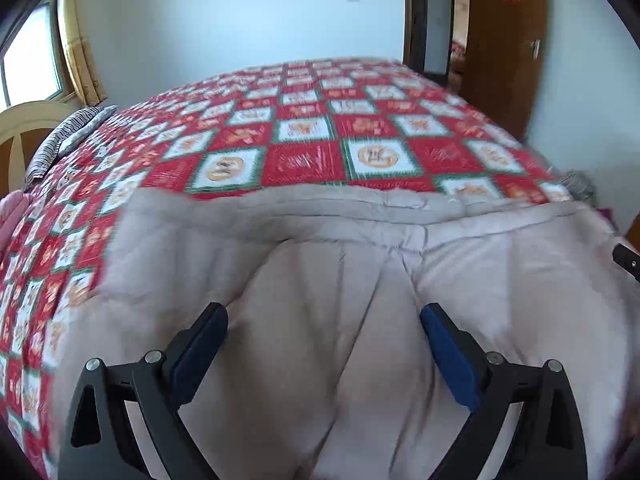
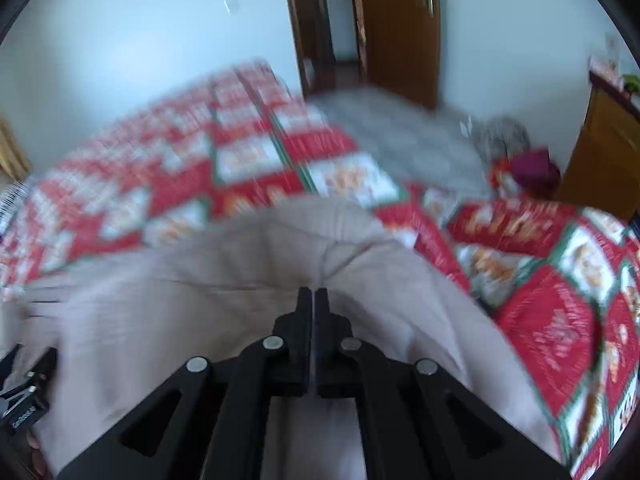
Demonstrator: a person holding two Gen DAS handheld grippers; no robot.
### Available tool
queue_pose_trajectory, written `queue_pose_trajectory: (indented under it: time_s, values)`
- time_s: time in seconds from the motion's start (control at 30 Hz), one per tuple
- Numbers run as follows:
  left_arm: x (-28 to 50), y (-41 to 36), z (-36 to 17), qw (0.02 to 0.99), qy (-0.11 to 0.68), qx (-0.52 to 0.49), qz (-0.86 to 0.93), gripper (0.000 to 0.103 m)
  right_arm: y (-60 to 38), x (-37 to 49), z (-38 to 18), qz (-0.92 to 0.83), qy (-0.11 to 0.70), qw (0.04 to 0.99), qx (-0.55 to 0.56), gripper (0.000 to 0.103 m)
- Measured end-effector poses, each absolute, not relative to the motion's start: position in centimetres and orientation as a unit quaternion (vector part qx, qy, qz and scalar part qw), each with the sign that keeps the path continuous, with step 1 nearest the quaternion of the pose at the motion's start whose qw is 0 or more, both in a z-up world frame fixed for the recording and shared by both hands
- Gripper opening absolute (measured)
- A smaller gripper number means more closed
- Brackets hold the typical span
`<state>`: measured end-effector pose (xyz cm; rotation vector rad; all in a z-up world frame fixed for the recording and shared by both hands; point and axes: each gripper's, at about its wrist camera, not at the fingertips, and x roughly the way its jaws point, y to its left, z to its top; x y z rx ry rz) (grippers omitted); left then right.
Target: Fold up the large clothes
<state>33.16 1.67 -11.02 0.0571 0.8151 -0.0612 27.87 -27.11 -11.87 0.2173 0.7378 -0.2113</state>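
A large beige padded garment (image 1: 320, 280) lies spread on a bed with a red, white and green patterned quilt (image 1: 304, 136). My left gripper (image 1: 324, 316) is open, its blue-padded fingers apart just above the garment. In the right wrist view the same garment (image 2: 168, 292) fills the foreground. My right gripper (image 2: 313, 294) is shut, with a bunched fold of the beige cloth right at its tips; the view is blurred, and the cloth seems pinched between them.
The quilt (image 2: 552, 320) hangs over the bed's right edge. A brown wooden door (image 1: 508, 40) stands open at the far right. A window with a yellow curtain (image 1: 76, 40) is at the far left. A wooden cabinet (image 2: 600, 152) and a dark red bundle (image 2: 536, 168) are on the right.
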Motion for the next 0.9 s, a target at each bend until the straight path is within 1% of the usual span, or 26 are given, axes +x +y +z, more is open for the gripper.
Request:
queue_pose_trajectory:
  time_s: [0.1, 0.27, 0.37, 0.5, 0.63, 0.77, 0.9]
  values:
    - [29.1, 3.7, -9.0, 0.930, 0.368, 0.017, -0.015, 0.097, -23.6, 24.3, -10.5, -0.052, 0.341, 0.935, 0.076, 0.005]
    - [21.8, 7.2, -8.9, 0.939, 0.343, 0.008, 0.012, 0.097, -18.5, 20.9, -11.9, 0.034, 0.357, 0.928, 0.100, 0.005]
    - [18.3, 9.8, -9.8, 0.939, 0.342, -0.033, 0.028, 0.097, -15.7, 20.0, -13.5, 0.049, 0.352, 0.931, 0.082, 0.005]
    - [14.7, 12.9, -11.1, 0.931, 0.349, -0.105, 0.030, 0.097, -14.0, 20.6, -16.1, 0.040, 0.368, 0.928, 0.053, 0.005]
    - [12.5, 13.6, -12.1, 0.925, 0.349, -0.146, 0.039, 0.097, -14.8, 20.8, -16.8, 0.047, 0.366, 0.927, 0.066, 0.004]
    - [11.2, 13.7, -13.3, 0.913, 0.345, -0.220, 0.014, 0.097, -13.7, 20.6, -15.1, 0.040, 0.381, 0.923, 0.018, 0.004]
    - [14.5, 13.5, -14.4, 0.893, 0.372, -0.254, 0.007, 0.097, -11.9, 20.1, -11.6, 0.036, 0.331, 0.943, -0.012, 0.004]
